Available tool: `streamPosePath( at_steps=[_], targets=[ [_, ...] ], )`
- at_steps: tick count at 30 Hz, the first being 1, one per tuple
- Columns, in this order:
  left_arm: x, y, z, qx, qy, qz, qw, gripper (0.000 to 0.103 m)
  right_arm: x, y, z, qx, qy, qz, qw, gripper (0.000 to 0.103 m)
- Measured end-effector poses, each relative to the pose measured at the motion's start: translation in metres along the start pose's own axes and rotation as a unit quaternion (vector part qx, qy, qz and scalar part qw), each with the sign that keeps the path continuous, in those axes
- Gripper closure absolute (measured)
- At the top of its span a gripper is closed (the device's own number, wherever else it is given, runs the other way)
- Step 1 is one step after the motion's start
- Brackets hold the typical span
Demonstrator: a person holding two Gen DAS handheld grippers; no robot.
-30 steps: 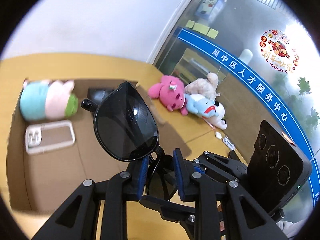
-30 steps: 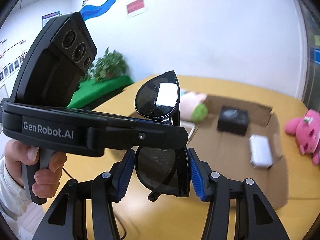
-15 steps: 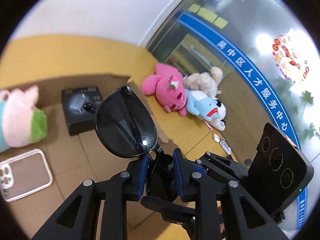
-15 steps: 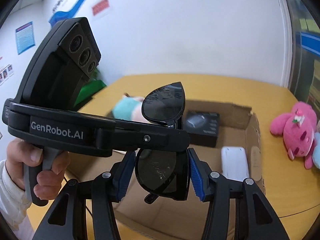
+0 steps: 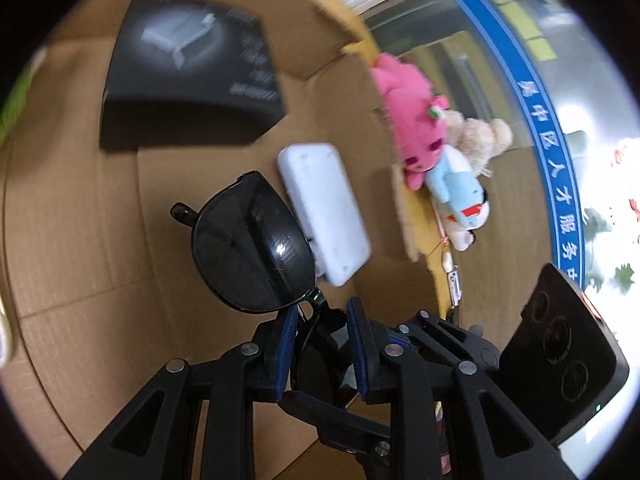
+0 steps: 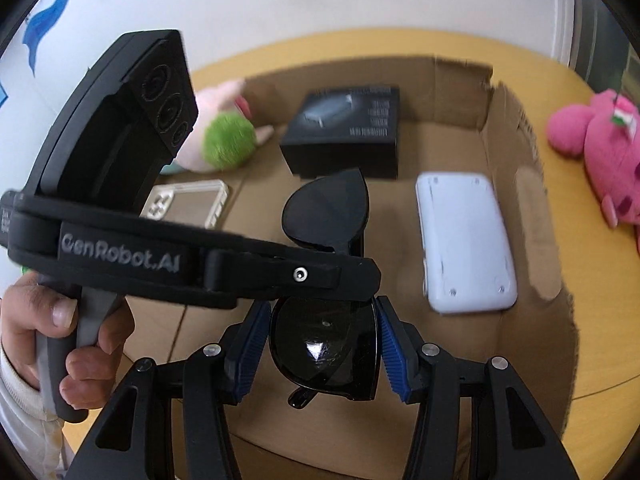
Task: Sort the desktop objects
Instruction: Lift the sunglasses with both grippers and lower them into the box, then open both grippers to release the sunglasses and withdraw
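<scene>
Folded black sunglasses are held by both grippers above the floor of an open cardboard box. My left gripper is shut on their bridge end. My right gripper is shut on one lens, and the other lens sticks out past the left gripper's body. In the box lie a black carton, a white case, a clear phone case and a pink-and-green plush.
The box sits on a round yellow table. A pink plush lies outside the box's right wall, with a beige plush and a blue-white plush beside it. A glass wall with a blue band stands behind.
Both grippers have carried the sunglasses forward and down over the box, so the box contents now fill both views. The grip on the sunglasses is unchanged.
</scene>
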State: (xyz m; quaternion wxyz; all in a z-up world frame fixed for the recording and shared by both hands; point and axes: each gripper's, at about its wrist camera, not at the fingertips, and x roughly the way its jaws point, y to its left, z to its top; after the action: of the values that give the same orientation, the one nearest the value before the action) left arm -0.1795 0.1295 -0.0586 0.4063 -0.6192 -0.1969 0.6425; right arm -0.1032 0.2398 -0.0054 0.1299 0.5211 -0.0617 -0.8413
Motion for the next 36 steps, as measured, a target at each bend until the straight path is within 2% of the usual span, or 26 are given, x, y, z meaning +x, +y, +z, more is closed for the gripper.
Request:
streamPosePath(
  at_steps=[6,10,12,13,14,15,18,20,23,25,26,29,30,33,34,35,36],
  targets=[
    [0.010,0.013,0.002,-0.033,0.019,-0.018,0.9991,0.079,0.013,-0.006,0.000,0.014,0.027,-0.007,1.000,0.051],
    [0.016,0.015,0.000,-0.041,0.028,0.005,0.9988,0.078,0.013,-0.002,-0.002,0.008,0.042,-0.016,0.999,0.050],
    [0.015,0.015,-0.001,-0.043,0.029,0.007,0.9987,0.076,0.012,0.000,-0.004,0.007,0.045,-0.021,0.999,0.041],
    [0.013,0.014,-0.002,-0.039,0.024,0.012,0.9989,0.072,0.011,0.000,-0.005,0.007,0.044,-0.024,0.999,0.039],
    [0.011,0.011,-0.003,-0.033,0.020,0.017,0.9991,0.068,0.008,0.001,-0.007,0.009,0.039,-0.027,0.999,0.032],
    [0.006,0.007,-0.005,-0.025,0.014,0.021,0.9993,0.067,0.005,0.001,-0.008,0.009,0.034,-0.028,0.999,0.026],
    [-0.015,-0.005,-0.012,-0.004,-0.010,0.045,0.9989,0.054,-0.010,0.008,-0.014,-0.002,0.005,-0.024,1.000,0.023],
    [-0.039,-0.015,-0.021,0.019,-0.048,0.072,0.9961,0.051,-0.021,0.013,-0.019,-0.011,-0.015,-0.021,1.000,0.020],
    [-0.082,-0.029,-0.040,0.054,-0.115,0.103,0.9866,0.051,-0.051,0.024,-0.034,-0.032,-0.071,-0.041,0.996,0.006],
    [-0.120,-0.039,-0.064,0.088,-0.172,0.140,0.9710,0.050,-0.068,0.030,-0.045,-0.045,-0.106,-0.051,0.992,0.005],
    [-0.134,-0.044,-0.076,0.106,-0.195,0.162,0.9615,0.045,-0.071,0.034,-0.044,-0.049,-0.122,-0.054,0.990,0.005],
    [-0.173,-0.054,-0.120,0.160,-0.265,0.257,0.9157,0.032,-0.085,0.044,-0.059,-0.063,-0.175,-0.058,0.981,0.000],
    [-0.184,-0.052,-0.138,0.174,-0.286,0.297,0.8945,0.032,-0.090,0.045,-0.065,-0.068,-0.192,-0.062,0.977,0.000],
    [-0.202,-0.036,-0.174,0.173,-0.318,0.379,0.8515,0.027,-0.092,0.048,-0.079,-0.069,-0.230,-0.072,0.968,0.000],
    [-0.206,-0.025,-0.184,0.168,-0.327,0.396,0.8413,0.024,-0.093,0.048,-0.082,-0.066,-0.236,-0.072,0.967,0.000],
    [-0.206,-0.013,-0.193,0.161,-0.334,0.407,0.8346,0.024,-0.090,0.048,-0.086,-0.063,-0.243,-0.072,0.965,0.000],
    [-0.205,-0.002,-0.200,0.153,-0.336,0.415,0.8318,0.024,-0.087,0.049,-0.090,-0.061,-0.252,-0.074,0.963,0.000]
  ],
)
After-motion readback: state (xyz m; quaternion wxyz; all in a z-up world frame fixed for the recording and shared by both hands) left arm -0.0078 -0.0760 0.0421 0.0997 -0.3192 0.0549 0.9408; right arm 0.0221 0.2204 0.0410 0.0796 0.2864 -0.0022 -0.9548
